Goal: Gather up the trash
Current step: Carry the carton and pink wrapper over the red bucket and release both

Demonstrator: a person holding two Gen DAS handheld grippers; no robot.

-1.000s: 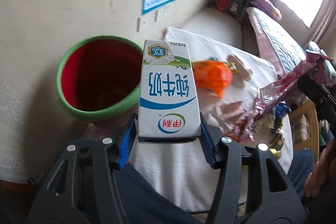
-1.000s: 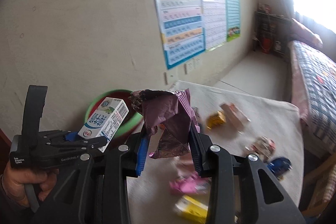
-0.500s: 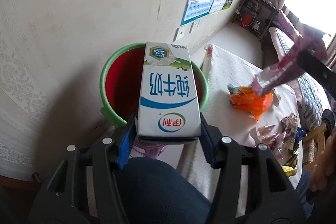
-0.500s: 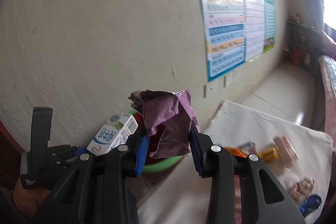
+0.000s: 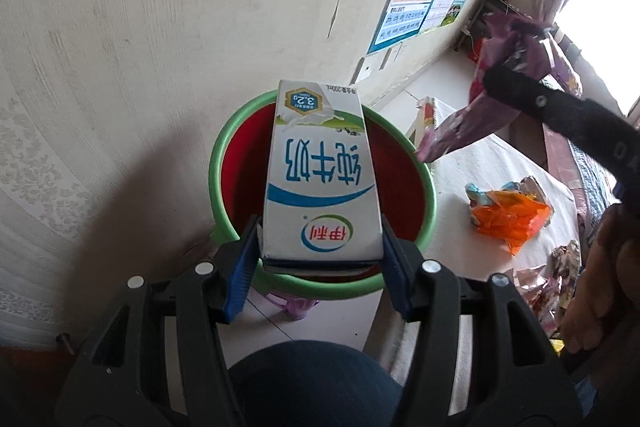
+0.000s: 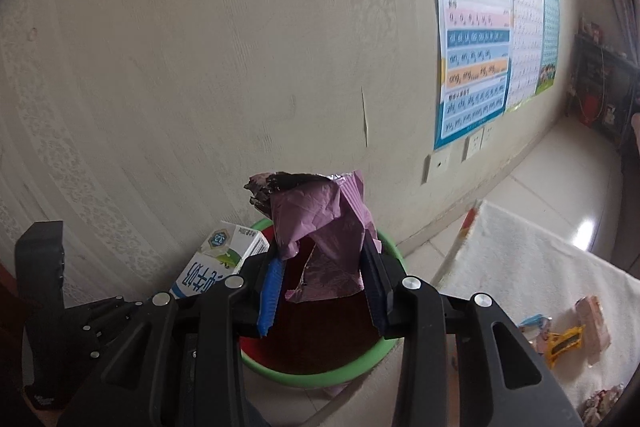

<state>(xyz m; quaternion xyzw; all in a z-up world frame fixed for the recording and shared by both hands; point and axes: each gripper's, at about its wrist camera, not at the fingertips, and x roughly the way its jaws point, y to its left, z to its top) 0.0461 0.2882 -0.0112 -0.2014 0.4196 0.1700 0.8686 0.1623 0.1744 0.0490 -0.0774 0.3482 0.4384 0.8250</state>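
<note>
My left gripper [image 5: 320,259] is shut on a white and blue milk carton [image 5: 320,179] and holds it above the red bin with a green rim [image 5: 218,163]. My right gripper [image 6: 324,287] is shut on a crumpled purple wrapper [image 6: 324,227] and holds it above the same bin [image 6: 320,375]. The carton [image 6: 216,267] shows at the left of the right wrist view. The wrapper [image 5: 472,115] hangs at the bin's right edge in the left wrist view.
The bin stands on a purple stool [image 5: 292,307] next to the wall. A white cloth-covered table [image 5: 492,163] to the right holds an orange wrapper [image 5: 508,215] and several other wrappers [image 6: 560,335]. Posters [image 6: 476,67] hang on the wall.
Both grippers have swung left from the table to above the bin, each with its item still held. The bin is now centred under both.
</note>
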